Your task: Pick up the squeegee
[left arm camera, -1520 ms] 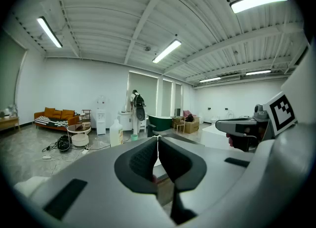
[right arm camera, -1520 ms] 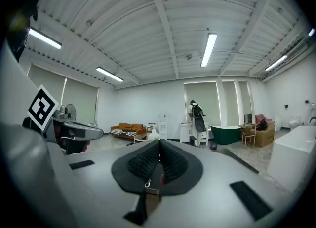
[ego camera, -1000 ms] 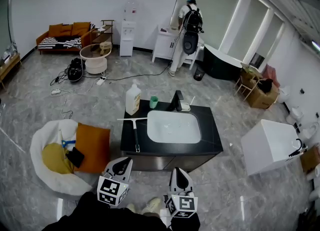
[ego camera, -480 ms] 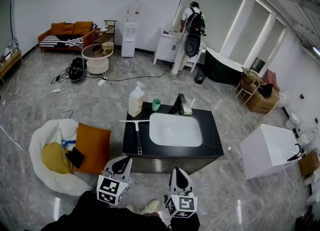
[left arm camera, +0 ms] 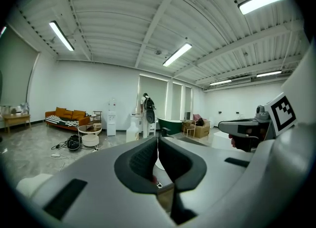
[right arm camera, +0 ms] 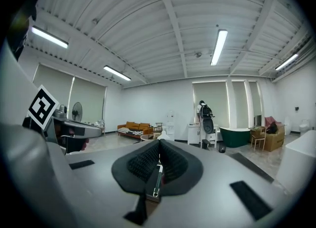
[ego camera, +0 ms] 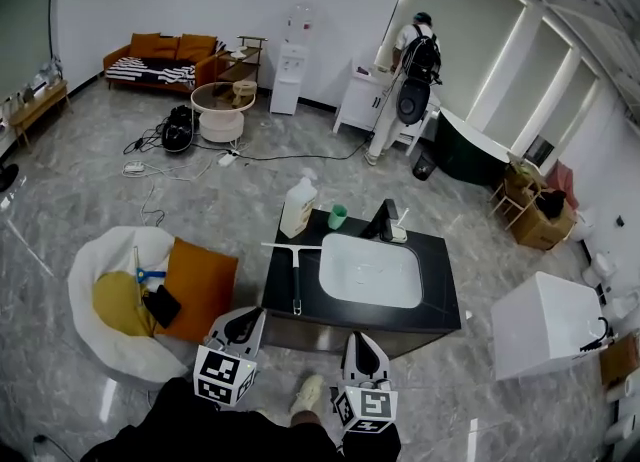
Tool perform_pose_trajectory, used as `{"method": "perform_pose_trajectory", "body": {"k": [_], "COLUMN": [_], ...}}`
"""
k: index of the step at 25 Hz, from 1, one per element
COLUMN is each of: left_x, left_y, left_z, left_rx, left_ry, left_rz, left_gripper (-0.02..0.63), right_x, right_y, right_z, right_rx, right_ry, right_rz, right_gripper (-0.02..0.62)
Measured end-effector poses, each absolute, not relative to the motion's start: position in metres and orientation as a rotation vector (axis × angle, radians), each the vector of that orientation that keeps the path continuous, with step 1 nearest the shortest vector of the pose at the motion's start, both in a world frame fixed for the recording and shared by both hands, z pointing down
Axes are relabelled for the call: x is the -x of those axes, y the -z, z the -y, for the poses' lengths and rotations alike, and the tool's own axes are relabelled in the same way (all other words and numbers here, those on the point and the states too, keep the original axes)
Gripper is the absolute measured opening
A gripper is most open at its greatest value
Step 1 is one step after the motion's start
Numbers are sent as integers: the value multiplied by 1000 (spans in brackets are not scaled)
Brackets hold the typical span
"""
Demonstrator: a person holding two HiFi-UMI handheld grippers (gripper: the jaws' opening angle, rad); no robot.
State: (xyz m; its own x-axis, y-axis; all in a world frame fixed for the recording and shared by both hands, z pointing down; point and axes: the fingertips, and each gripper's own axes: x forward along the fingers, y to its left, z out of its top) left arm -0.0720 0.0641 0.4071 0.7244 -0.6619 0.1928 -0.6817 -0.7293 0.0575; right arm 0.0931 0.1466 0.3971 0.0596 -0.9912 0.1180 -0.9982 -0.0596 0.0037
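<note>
Both hand-held grippers are clenched on nothing: the left hand-held gripper (left arm camera: 158, 147) and the right hand-held gripper (right arm camera: 159, 159) each show ribbed black rubber pads pressed together in smooth grey shells. Only the head view shows the squeegee (ego camera: 295, 272), a slim handle with a pale crossbar blade. It lies flat on the glossy black table (ego camera: 440, 300), left of the white rounded basin (ego camera: 370, 272) and well beyond both grippers. A white jug (ego camera: 298, 208), a green cup (ego camera: 338, 217) and a black faucet (ego camera: 384, 220) stand along the table's far edge. Only the gripper views show the ribbed ceiling panels.
</note>
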Motion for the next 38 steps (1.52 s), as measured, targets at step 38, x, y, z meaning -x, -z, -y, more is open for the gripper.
{"method": "perform_pose_trajectory", "body": {"k": [38], "left_x": [46], "left_y": [-511], "left_z": [177], "left_rx": [-2316], "left_ry": [-346], "left_rz": [1601], "left_gripper": [25], "right_x": [-137], "right_y": [-531], "right_z": [183], "right_rx": [-1604], "right_ry": [-458], "right_rz": [2437], "right_gripper": [15]}}
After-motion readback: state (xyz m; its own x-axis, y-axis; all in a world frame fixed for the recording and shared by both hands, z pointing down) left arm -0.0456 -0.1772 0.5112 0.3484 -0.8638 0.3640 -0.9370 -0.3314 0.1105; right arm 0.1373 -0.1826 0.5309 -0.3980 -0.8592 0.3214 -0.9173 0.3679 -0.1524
